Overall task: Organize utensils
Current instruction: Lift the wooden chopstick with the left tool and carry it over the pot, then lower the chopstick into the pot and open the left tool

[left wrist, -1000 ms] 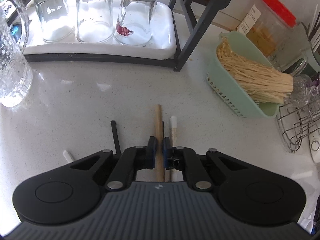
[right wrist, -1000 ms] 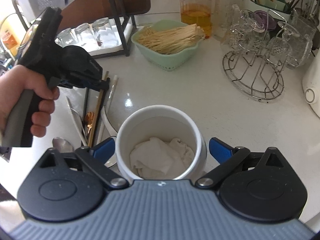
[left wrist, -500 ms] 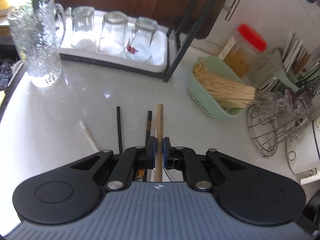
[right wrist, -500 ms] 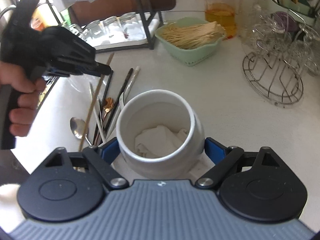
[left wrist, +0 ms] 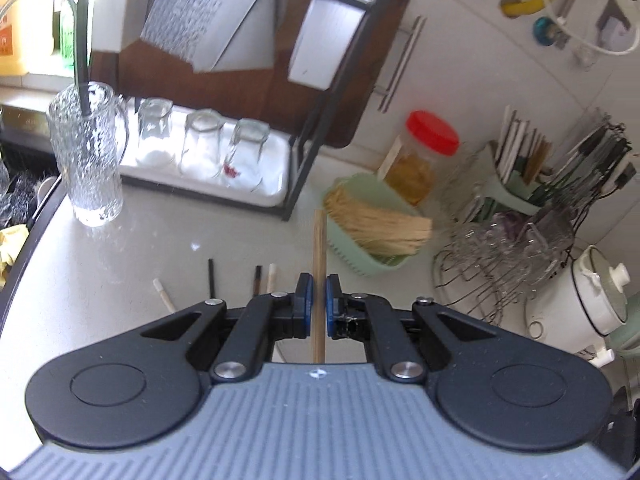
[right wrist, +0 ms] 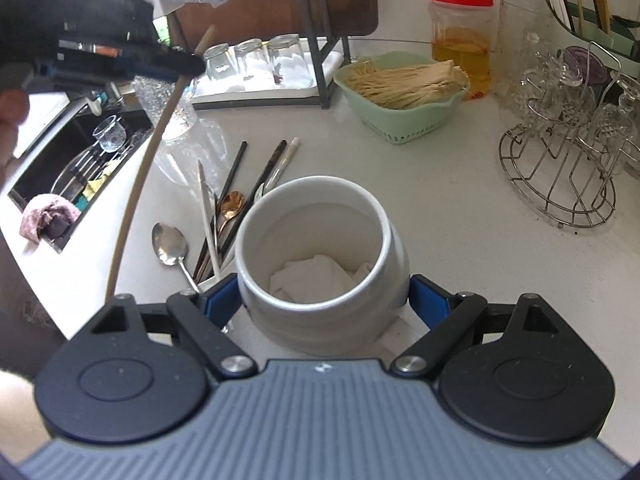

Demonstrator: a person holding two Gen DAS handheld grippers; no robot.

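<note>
My left gripper (left wrist: pixel 317 292) is shut on a long wooden chopstick (left wrist: pixel 319 256) and holds it in the air above the counter. In the right wrist view the same chopstick (right wrist: pixel 140 176) hangs slanted at the left, clamped by the left gripper (right wrist: pixel 188 65). My right gripper (right wrist: pixel 320 300) is shut on a white ceramic jar (right wrist: pixel 320 256) with a crumpled white cloth inside. Left of the jar, several chopsticks (right wrist: pixel 232 184), a silver spoon (right wrist: pixel 170 244) and a copper spoon (right wrist: pixel 232 204) lie on the white counter.
A green basket of straws (right wrist: pixel 404 92), a red-lidded jar (right wrist: pixel 460 40) and a wire rack with glasses (right wrist: pixel 560 152) stand behind and right. A tray of upturned glasses (right wrist: pixel 256 64) sits under a black shelf frame. A sink (right wrist: pixel 76 168) lies at the left edge.
The left gripper has lifted the wooden chopstick off the counter and risen high. The right gripper has kept hold of the white jar, drawn back slightly.
</note>
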